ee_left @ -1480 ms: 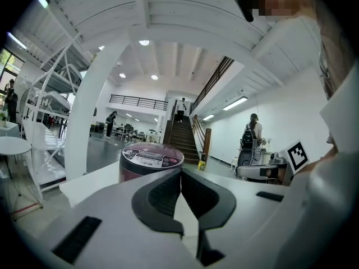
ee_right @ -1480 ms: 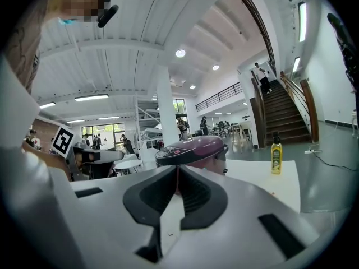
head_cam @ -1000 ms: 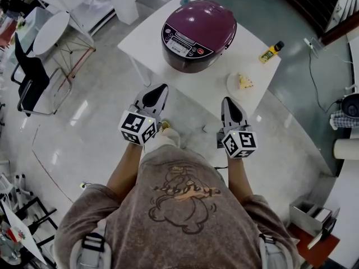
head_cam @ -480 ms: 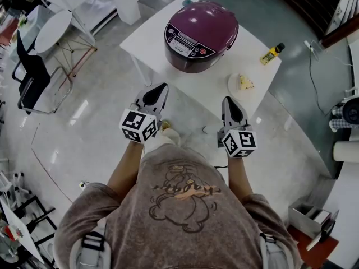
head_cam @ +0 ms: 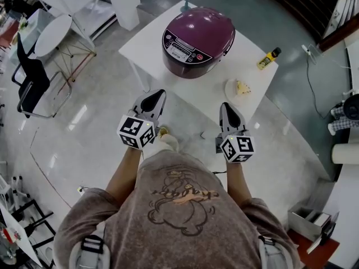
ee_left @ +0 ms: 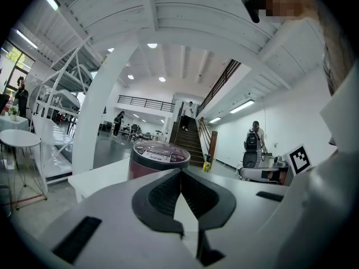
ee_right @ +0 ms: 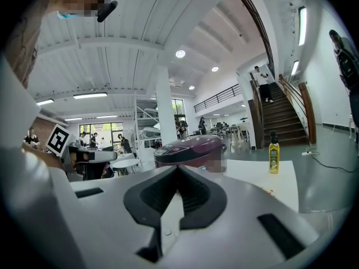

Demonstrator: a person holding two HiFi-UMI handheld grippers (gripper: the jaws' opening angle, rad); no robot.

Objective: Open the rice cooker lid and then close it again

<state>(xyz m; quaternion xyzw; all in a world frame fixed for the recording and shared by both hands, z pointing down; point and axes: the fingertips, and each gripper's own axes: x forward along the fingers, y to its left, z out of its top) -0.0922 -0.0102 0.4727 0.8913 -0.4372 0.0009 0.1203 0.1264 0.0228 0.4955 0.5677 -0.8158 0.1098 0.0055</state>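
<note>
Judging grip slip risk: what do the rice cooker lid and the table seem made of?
Rice cooker lid: probably glossy plum plastic, going by its soft highlights. Table: white with a duller, even surface, perhaps laminate or painted board.

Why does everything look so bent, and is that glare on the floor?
Left gripper view: wide-angle lens bows the column and blackens the corners; right gripper view bends the ceiling beams likewise. Head view: glossy floor mirrors lights; rice cooker looks sharp.
</note>
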